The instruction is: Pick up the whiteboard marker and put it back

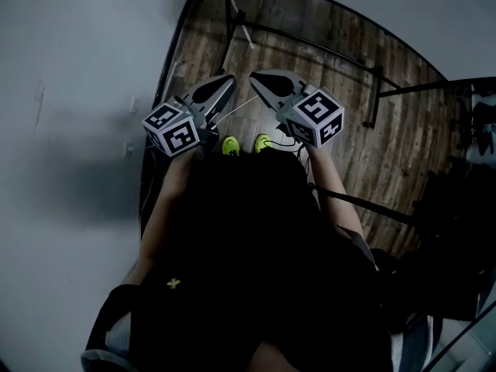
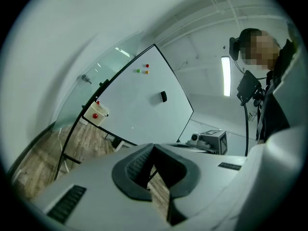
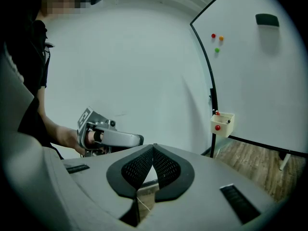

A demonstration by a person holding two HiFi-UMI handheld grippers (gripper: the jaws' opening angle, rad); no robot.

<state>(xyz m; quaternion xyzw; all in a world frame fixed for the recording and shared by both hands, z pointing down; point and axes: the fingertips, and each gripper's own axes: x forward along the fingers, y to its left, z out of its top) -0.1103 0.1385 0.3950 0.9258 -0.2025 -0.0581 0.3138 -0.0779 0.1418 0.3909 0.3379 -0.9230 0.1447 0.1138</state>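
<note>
Left tool [image 2: 154, 147]: the pad tips meet and a wedge of floor shows behind them. Nothing sits between the pads. It faces the whiteboard [image 2: 139, 105].
Right tool [image 3: 153, 148]: the pad tips are closed on each other with nothing between them. It faces the wall beside the board's left edge.
Tools, head view: the left tool [image 1: 229, 77] and right tool [image 1: 256, 76] are side by side in front of the person, tips near each other but apart. They hang over the wooden floor [image 1: 310, 45], above a pair of green shoes [image 1: 231, 146].
Cross-check: the right gripper view shows the left tool [image 3: 139, 139] off to its left, held in a hand [image 3: 72, 138].
Whiteboard marker: it cannot be picked out in any view, and neither tool holds it.
Cream box [image 3: 222, 124]: this small holder hangs on the board's black frame at the lower corner. It has a red round spot on its front and small red bits at its rim. The contents are too small to tell. It is well ahead of both tools, to the right of the right tool's pads, and touches neither.
Same box, left gripper view: the box [image 2: 96, 113] sits up and left of the pads, well apart from them.
Board surface: a dark eraser [image 3: 267, 19] is high on the board. Red, orange and green magnets [image 3: 216, 40] are clustered near the upper left edge.
</note>
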